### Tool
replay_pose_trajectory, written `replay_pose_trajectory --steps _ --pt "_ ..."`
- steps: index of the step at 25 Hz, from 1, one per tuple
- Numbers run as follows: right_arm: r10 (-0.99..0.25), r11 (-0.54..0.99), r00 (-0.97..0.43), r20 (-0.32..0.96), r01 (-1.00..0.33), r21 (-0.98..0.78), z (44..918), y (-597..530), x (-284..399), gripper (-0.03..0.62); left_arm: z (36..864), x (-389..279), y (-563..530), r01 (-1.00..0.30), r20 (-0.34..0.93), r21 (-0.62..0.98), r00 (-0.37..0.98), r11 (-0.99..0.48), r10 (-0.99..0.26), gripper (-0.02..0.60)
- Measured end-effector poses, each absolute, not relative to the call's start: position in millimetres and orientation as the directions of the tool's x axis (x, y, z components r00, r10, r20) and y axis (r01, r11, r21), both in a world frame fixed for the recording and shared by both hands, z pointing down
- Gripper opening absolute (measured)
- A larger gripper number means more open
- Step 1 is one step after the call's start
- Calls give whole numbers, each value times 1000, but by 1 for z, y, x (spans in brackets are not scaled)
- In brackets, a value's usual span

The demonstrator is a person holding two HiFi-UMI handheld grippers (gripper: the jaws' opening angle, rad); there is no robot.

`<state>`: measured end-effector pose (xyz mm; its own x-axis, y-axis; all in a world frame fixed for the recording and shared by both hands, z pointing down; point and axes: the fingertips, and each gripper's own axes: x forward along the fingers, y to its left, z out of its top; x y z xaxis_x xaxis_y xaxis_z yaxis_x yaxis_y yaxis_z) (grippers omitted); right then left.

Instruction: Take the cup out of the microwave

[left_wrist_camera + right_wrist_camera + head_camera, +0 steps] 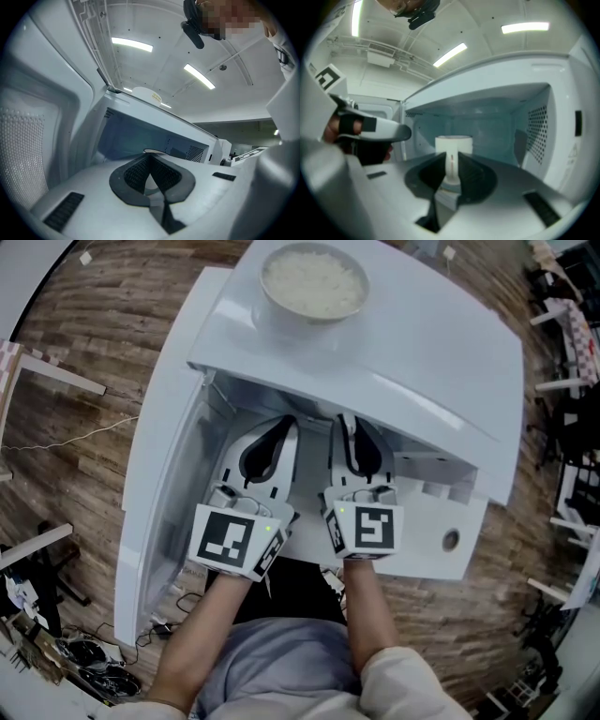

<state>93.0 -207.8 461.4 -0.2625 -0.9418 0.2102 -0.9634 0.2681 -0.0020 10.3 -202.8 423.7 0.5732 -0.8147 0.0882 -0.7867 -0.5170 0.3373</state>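
Observation:
The white microwave (422, 362) stands with its door (164, 474) swung open to the left. In the right gripper view a white cup (453, 143) stands upright inside the cavity. My right gripper (451, 161) reaches in, and its dark pads are shut on the cup's thin handle. In the head view both grippers point into the opening side by side, the left gripper (281, 427) beside the right gripper (352, 427), and the cup is hidden under the microwave's top. My left gripper (150, 159) has its pad tips together and holds nothing.
A bowl of rice (314, 282) sits on top of the microwave. The open door walls off the left side. The perforated cavity wall (536, 131) stands close on the right of the cup. Cables and stands lie on the wooden floor (84, 437).

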Motion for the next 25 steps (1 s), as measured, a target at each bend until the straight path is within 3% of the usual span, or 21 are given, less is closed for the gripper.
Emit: replay_pose_trajectory --steps 25 --pt "-912 339 -337 235 -940 -34 454 -147 83 74 433 8 -179 -786 155 377 575 -490 -803 14"
